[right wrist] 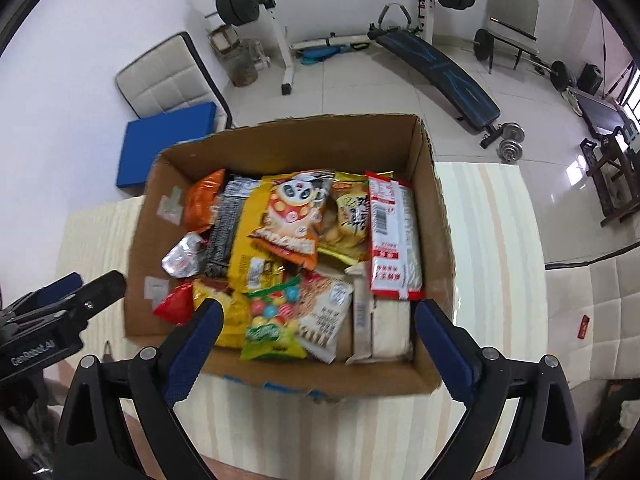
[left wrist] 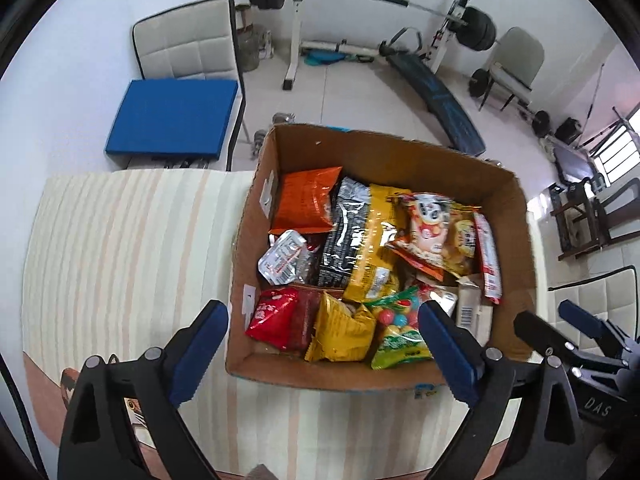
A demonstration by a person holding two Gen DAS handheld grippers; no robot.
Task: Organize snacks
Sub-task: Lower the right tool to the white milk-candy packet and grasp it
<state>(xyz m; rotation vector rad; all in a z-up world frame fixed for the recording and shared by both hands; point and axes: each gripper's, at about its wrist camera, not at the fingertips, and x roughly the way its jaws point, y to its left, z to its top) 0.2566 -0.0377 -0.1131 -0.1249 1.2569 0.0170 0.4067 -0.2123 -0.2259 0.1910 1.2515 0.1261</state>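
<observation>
Gym gear lines the far wall; on the striped tabletop sits my cardboard box of snacks. Both claws, left claw and right claw, hang empty and wide over its near edge, candy bag directly below. Lower packets lie buried.

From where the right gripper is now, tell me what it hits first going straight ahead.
Most likely the green candy bag at the near edge of the cardboard box; the open right gripper frames it, though depth is hard to judge.
</observation>
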